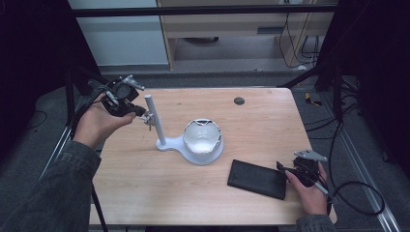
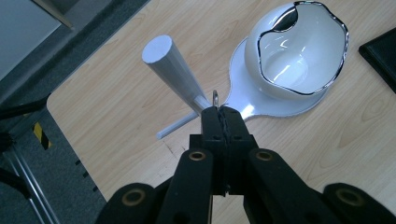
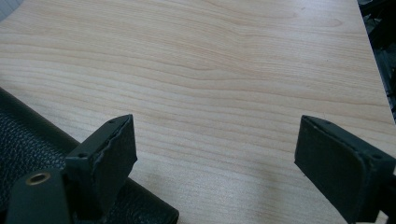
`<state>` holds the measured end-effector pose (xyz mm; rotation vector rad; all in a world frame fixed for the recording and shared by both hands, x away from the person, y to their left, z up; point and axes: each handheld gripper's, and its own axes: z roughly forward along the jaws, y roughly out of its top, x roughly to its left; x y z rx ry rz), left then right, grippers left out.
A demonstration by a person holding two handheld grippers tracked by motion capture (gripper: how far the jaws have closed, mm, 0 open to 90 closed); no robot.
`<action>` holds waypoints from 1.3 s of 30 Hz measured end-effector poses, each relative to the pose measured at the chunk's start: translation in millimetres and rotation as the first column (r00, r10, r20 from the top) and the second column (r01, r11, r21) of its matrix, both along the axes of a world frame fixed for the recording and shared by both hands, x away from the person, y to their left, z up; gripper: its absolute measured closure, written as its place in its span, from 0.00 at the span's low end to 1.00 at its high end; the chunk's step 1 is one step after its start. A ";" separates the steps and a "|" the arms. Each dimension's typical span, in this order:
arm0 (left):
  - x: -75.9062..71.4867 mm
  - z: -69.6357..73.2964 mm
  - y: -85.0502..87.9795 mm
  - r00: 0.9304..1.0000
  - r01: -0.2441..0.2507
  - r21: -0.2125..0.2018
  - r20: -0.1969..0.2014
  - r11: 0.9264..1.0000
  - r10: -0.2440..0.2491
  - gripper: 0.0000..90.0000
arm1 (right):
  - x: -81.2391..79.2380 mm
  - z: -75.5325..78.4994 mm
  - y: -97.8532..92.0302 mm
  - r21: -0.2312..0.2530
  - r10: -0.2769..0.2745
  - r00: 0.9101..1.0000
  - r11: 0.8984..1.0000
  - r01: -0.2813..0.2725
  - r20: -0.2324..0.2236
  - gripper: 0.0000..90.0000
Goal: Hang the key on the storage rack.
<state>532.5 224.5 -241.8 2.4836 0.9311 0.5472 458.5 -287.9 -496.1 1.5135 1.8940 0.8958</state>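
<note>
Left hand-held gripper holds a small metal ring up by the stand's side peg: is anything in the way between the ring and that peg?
Nothing visible. The left hand-held gripper, shut on the ring, has it right beside the peg on the post. The bowl sits farther off on the stand's base, clear of the path.

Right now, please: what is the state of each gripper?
Left gripper: closed on a small metal ring beside the white stand.
Right gripper: open, holding nothing.
</note>
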 end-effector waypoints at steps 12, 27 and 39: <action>6.4 -14.7 7.0 1.000 -0.029 -0.019 -0.006 0.999 0.029 1.00 | 0.0 -0.1 -0.8 -0.005 0.003 1.000 1.000 -0.003 -0.002 0.14; 4.7 -21.2 13.1 0.999 -0.036 -0.033 -0.005 0.999 0.036 1.00 | -0.4 0.5 -1.1 -0.003 0.000 1.000 1.000 0.000 0.001 0.14; 0.8 -26.3 18.7 0.999 -0.040 -0.055 -0.013 0.998 0.039 0.96 | -0.4 0.7 -0.8 -0.001 -0.003 1.000 1.000 0.003 0.002 0.14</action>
